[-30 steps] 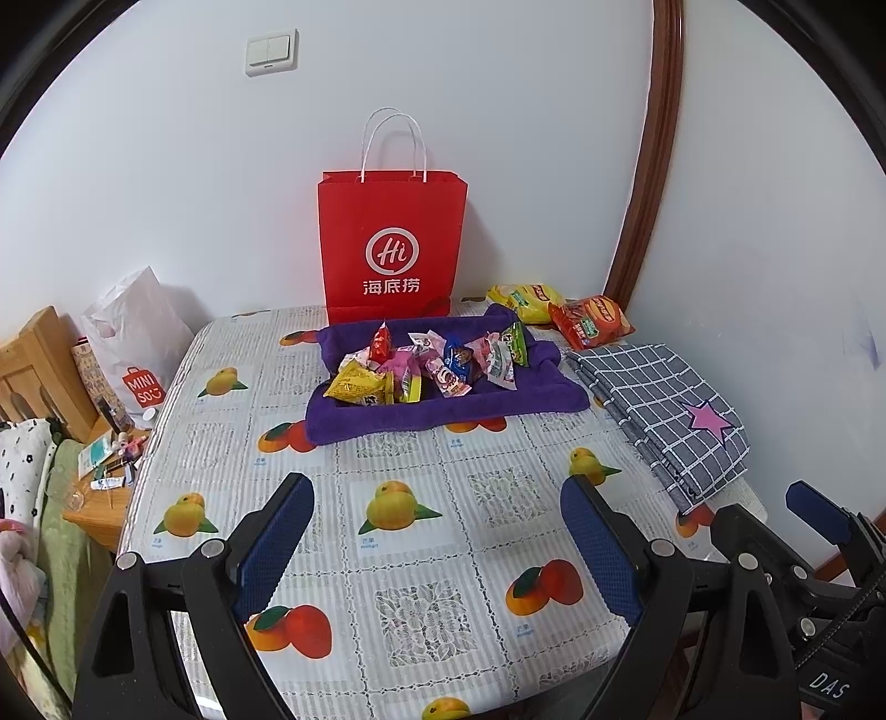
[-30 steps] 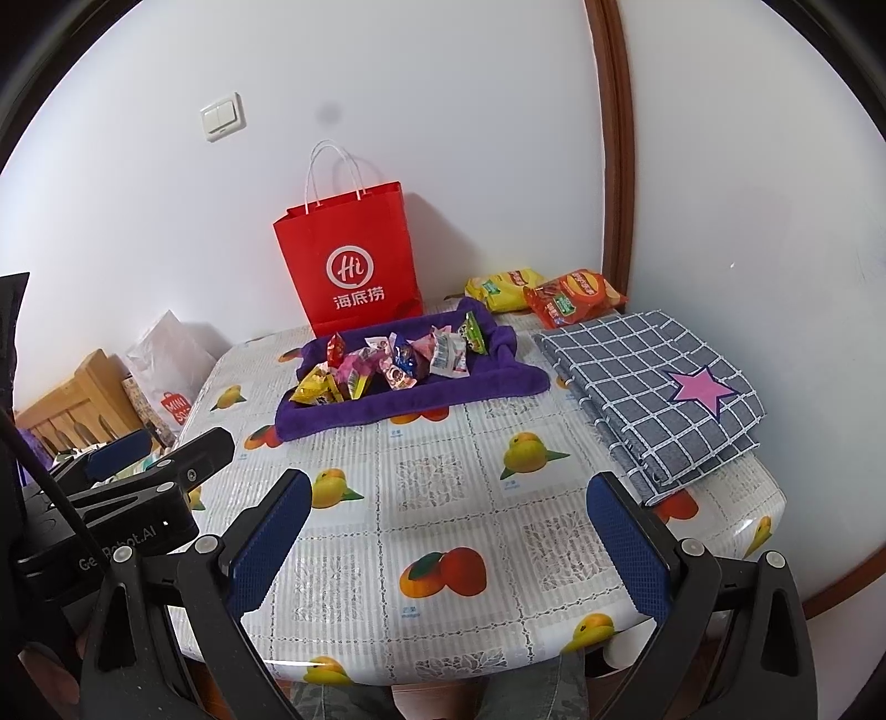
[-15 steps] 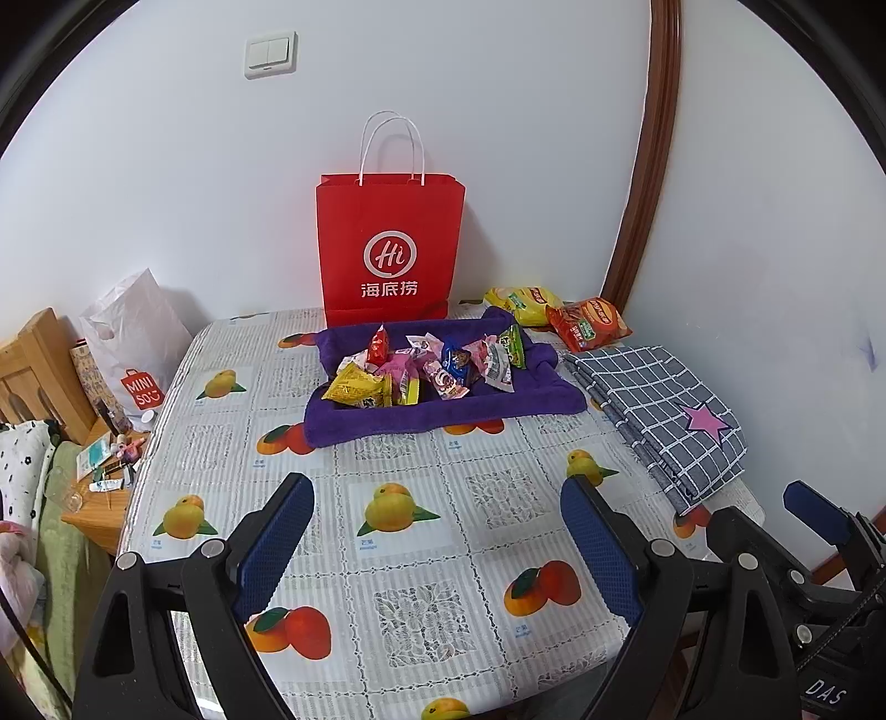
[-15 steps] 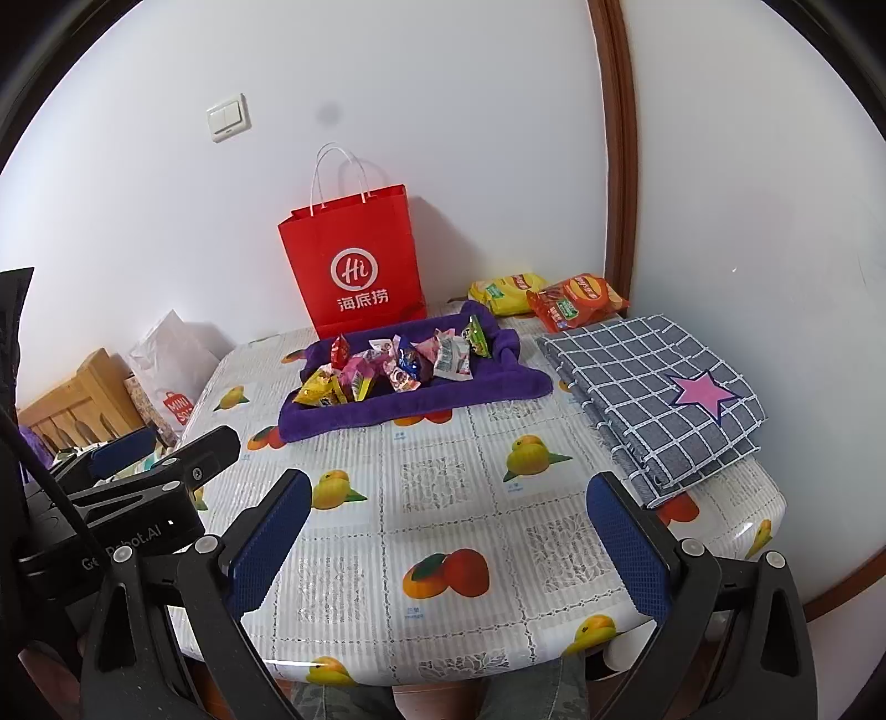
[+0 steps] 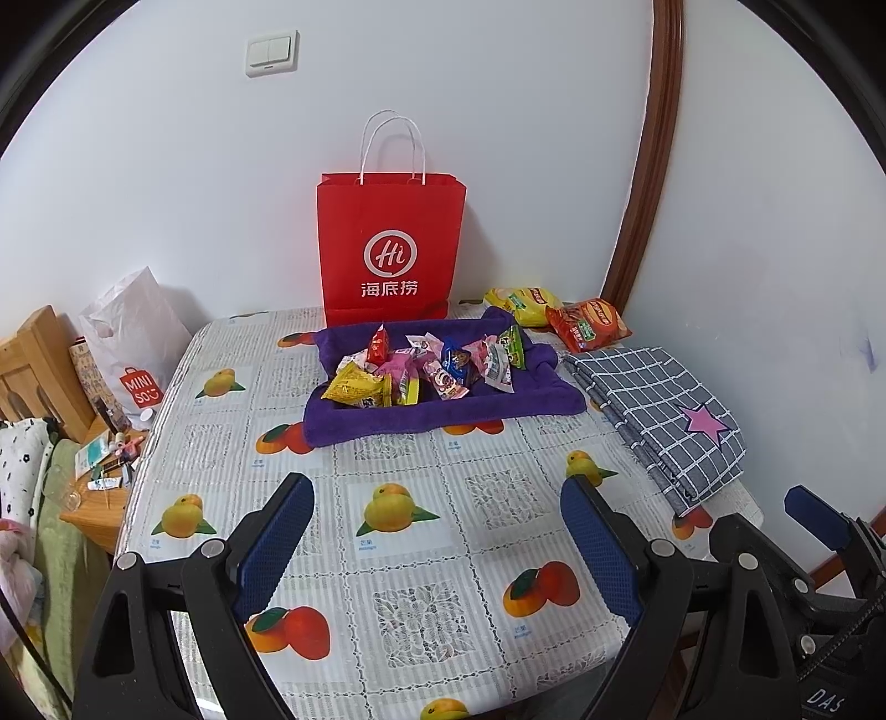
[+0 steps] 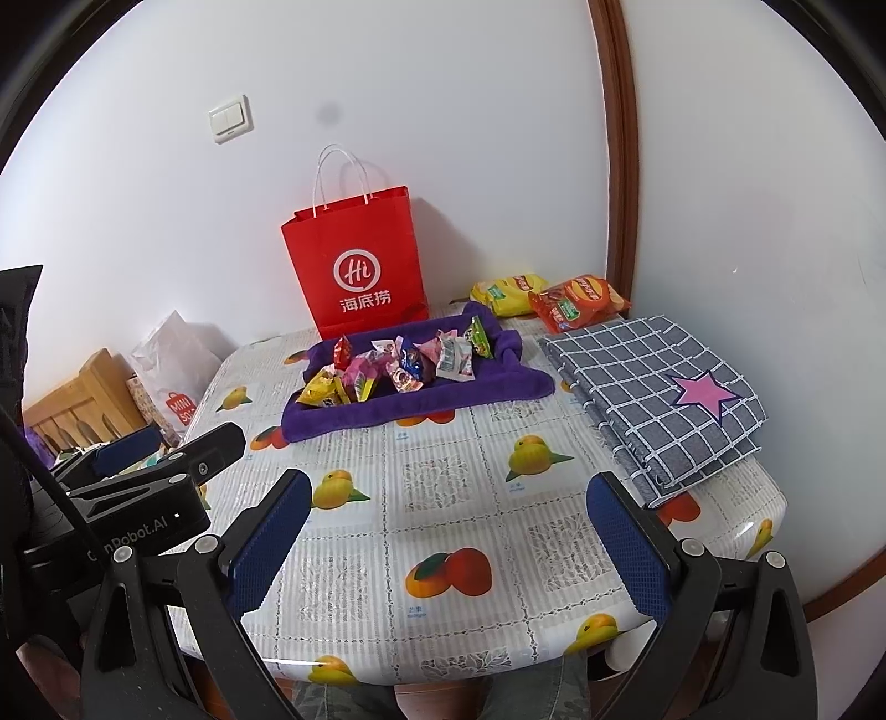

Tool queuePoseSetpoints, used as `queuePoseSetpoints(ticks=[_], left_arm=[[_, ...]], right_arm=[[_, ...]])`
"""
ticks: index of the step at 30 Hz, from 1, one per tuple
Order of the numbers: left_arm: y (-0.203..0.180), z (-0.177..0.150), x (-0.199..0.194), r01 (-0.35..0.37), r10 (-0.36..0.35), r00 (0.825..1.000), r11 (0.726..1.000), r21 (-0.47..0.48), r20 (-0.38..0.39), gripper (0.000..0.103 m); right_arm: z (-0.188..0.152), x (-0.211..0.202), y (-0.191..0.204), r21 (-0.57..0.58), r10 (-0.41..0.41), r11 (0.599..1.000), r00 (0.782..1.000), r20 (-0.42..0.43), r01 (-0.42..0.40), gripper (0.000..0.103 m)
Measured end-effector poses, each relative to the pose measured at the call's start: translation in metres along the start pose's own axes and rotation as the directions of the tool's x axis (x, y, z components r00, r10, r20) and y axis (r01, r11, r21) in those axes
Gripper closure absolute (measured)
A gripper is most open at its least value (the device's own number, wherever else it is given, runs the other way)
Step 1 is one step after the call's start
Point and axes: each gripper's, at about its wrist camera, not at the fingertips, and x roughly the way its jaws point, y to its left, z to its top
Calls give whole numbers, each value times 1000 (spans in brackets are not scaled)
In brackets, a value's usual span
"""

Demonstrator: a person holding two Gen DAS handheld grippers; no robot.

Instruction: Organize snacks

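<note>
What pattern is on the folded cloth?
Grey with a white grid and one pink star on the cloth; clearest in the right wrist view.

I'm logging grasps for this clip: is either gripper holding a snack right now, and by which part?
Nothing is held. The left gripper and right gripper are both open over the table, short of the snacks on the purple towel.

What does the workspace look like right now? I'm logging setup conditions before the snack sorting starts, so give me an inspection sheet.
Surface: table under a fruit-print cover.
Job's things: small snack packets heaped on a purple towel; yellow chip bag and red chip bag behind it.
Clutter: red paper bag upright at the wall; folded checked cloth at right.
Grippers: left hand-held gripper and right hand-held gripper open, empty, above the near edge.
Cables: black cable at left.
Surroundings: white plastic bag, wall switch.
</note>
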Motion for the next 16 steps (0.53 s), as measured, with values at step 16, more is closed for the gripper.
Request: queuePoseSetpoints(ticks=[16], left_arm=[[16, 2, 6, -20, 21, 1000, 999, -29, 14, 12]], right_arm=[[4, 9, 4, -20, 35, 999, 999, -19, -36, 4]])
